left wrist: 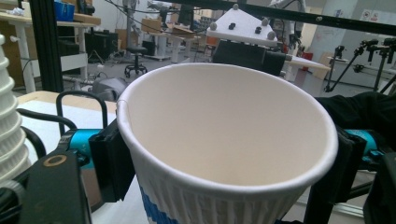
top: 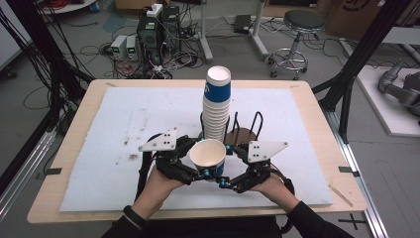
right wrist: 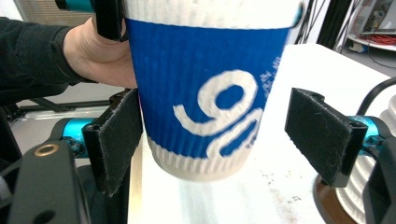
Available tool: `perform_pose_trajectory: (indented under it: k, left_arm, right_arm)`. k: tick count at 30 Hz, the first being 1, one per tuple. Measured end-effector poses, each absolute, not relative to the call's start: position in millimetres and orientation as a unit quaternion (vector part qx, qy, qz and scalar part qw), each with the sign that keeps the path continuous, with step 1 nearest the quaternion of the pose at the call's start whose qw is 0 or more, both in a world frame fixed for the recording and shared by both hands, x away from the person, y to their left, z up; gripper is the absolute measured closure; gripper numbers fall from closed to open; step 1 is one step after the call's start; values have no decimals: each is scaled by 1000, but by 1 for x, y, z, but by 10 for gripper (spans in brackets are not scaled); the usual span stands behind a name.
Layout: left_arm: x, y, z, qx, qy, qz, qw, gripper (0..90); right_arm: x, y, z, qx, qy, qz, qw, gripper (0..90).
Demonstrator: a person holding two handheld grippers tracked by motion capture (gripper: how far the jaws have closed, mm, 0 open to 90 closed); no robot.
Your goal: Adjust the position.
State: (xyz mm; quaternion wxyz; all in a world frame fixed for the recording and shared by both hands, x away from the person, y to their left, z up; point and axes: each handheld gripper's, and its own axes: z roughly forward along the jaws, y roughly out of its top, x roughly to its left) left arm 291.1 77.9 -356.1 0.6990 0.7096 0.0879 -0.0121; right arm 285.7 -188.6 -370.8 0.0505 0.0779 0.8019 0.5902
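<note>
Left gripper (left wrist: 224, 154) jaws clamp paper cup (left wrist: 224, 135); right gripper (right wrist: 215, 140) jaws stand apart.

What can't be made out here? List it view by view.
- High view: the held cup shows its inside; its base is hidden under its own rim.
- High view: the holder is partly hidden behind that cup.
- Left gripper view: the cup's bottom is cut off by the lower edge, the stack by the left edge.
- Right gripper view: the cup's rim is cut off by the top edge.
</note>
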Motion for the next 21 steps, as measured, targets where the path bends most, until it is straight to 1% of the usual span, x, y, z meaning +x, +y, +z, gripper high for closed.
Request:
perform_pose_trajectory:
  k: [8, 16, 21]
  left_arm:
    - [293, 83, -356, 725, 87, 9, 683, 221]
    - [295, 79, -357, 757, 87, 42, 646, 221]
    - [296, 75, -360, 770, 90, 45, 630, 221]
  right_arm:
    - [291, -205, -368, 93, 798, 593, 52, 197]
    - [298, -232, -369, 128, 788, 597, 78, 197]
    - [301, -241, -371, 148, 785, 595, 89, 197]
